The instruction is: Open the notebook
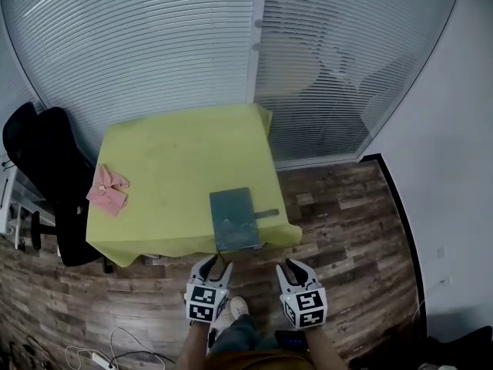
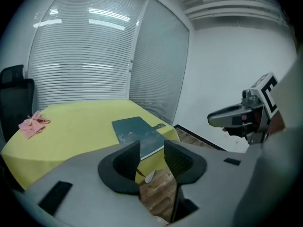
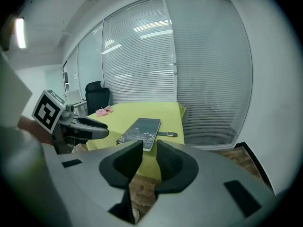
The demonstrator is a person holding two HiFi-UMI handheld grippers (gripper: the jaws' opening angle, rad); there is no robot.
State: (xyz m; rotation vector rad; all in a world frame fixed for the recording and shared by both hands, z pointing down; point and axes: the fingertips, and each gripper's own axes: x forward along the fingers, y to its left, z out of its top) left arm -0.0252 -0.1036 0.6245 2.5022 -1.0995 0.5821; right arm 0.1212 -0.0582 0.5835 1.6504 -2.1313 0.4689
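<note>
Hovering open and empty, short of the counter [image 1: 154, 153]: left hand-held gripper [image 1: 215, 266], right hand-held gripper [image 1: 296, 270]. Seemingly shut notebook [image 1: 235, 220] at its near edge.

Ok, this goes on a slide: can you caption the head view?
Closed notebook on a yellow-clothed table; left gripper and right gripper hover before it, jaws open and empty.

notebook [image 1: 234, 219]: we see a dark blue-grey cover with pale marks | state: we read it as closed, its strap [image 1: 268, 213] sticking out past the right side | pose: lying flat, slightly askew | place: on the yellow-green table [image 1: 169, 168], right of middle, near end at the table's front edge
</note>
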